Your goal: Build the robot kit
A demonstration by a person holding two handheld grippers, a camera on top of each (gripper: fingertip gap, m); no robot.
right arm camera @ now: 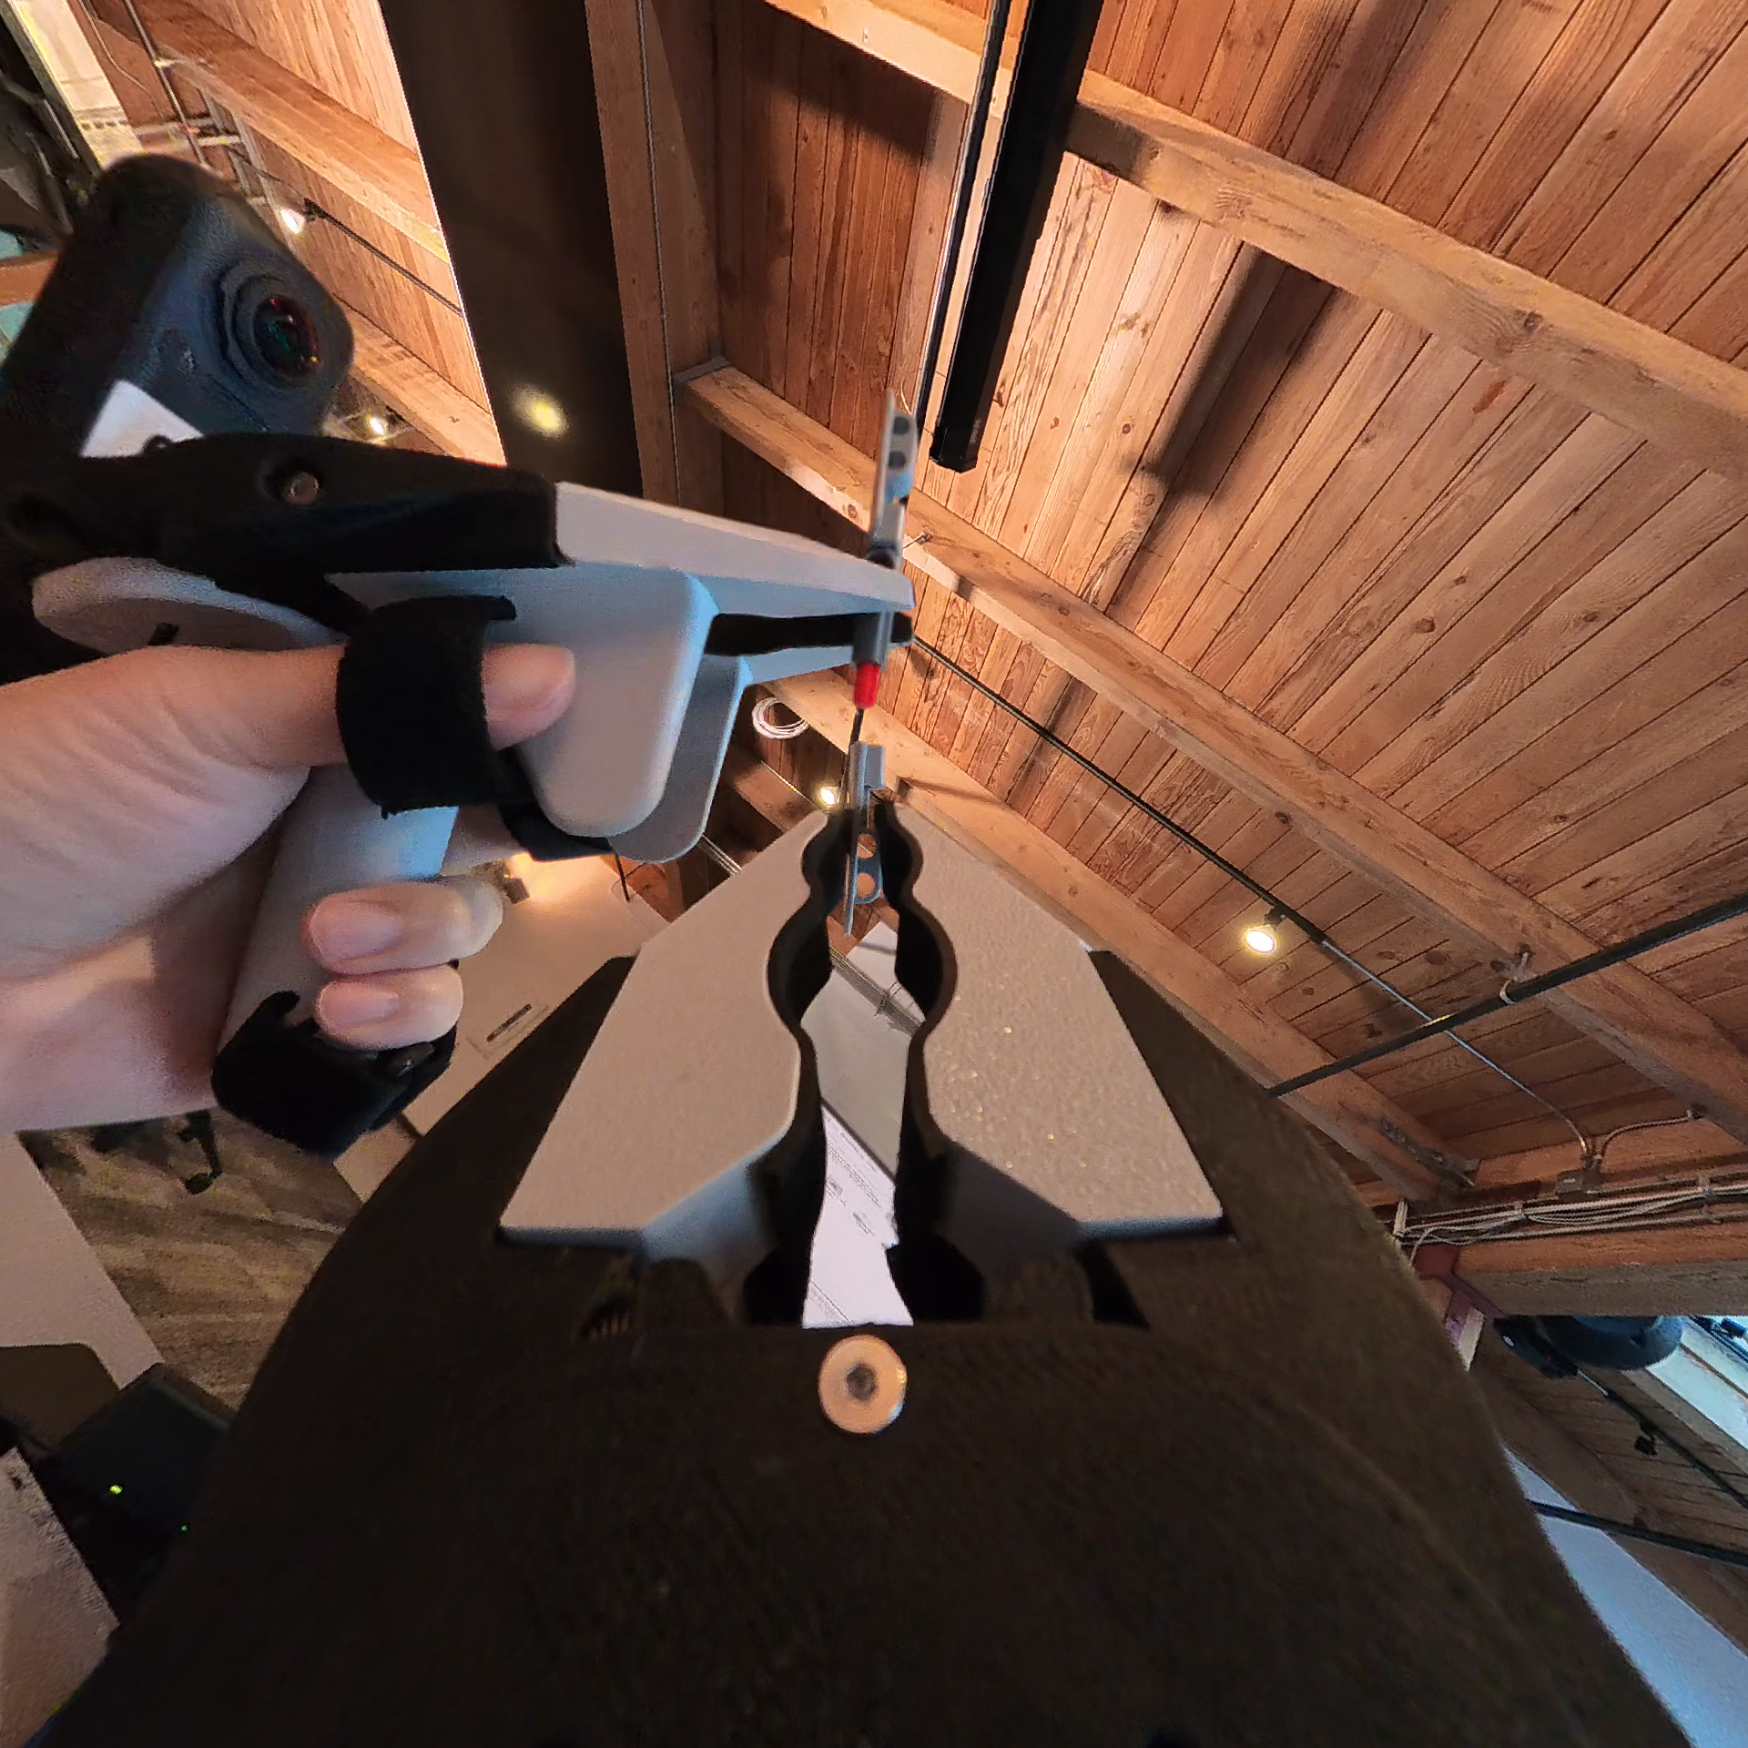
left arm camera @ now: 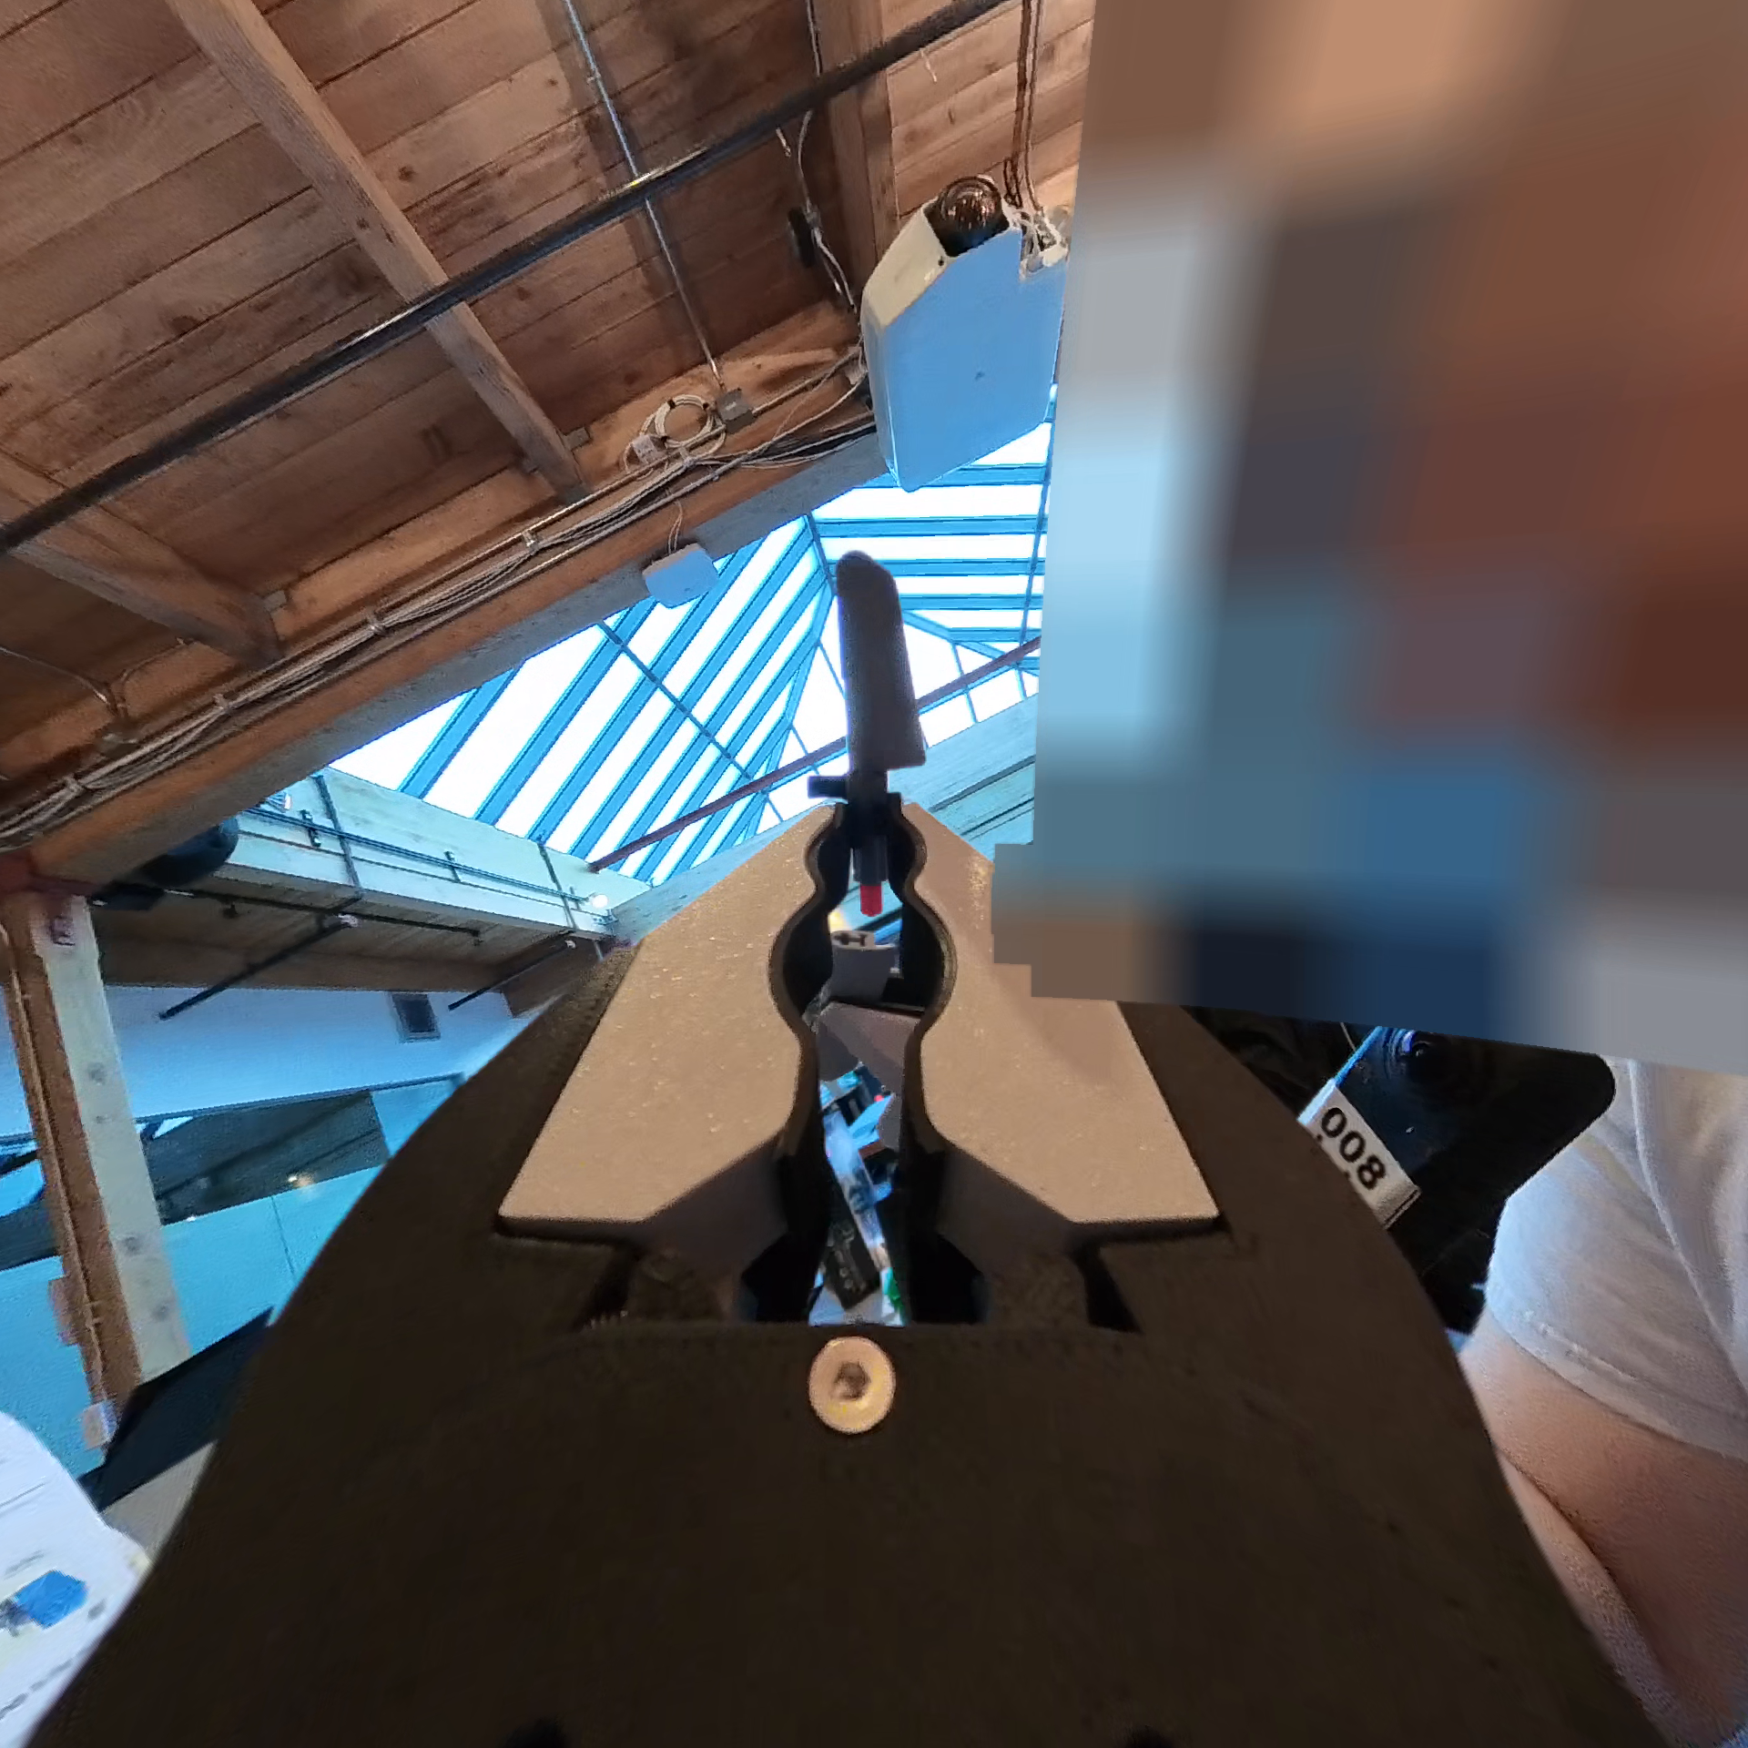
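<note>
Both tongs point up toward the wooden ceiling (right arm camera: 1324,473), and between them they hold one slender assembly; the red sleeve (right arm camera: 863,683) on its black stem serves as landmark.

The left tongs (right arm camera: 884,605) come in level from the side and are closed on the stem just above the red sleeve. Above them rises a thin grey plate (right arm camera: 894,463). A hand (right arm camera: 189,832) wraps their grey grip, forefinger through a black strap.

The right tongs (right arm camera: 863,832) reach from below and are nearly closed, tips pinching a small grey metal piece (right arm camera: 865,795) just below the red sleeve, in line with the stem. The two grips likely steady both ends for joining or parting.

In the left wrist view, the left tongs (left arm camera: 865,813) clamp the stem at the red sleeve (left arm camera: 868,894), a grey blade-like part (left arm camera: 880,662) standing beyond against the skylight (left arm camera: 615,700).
</note>
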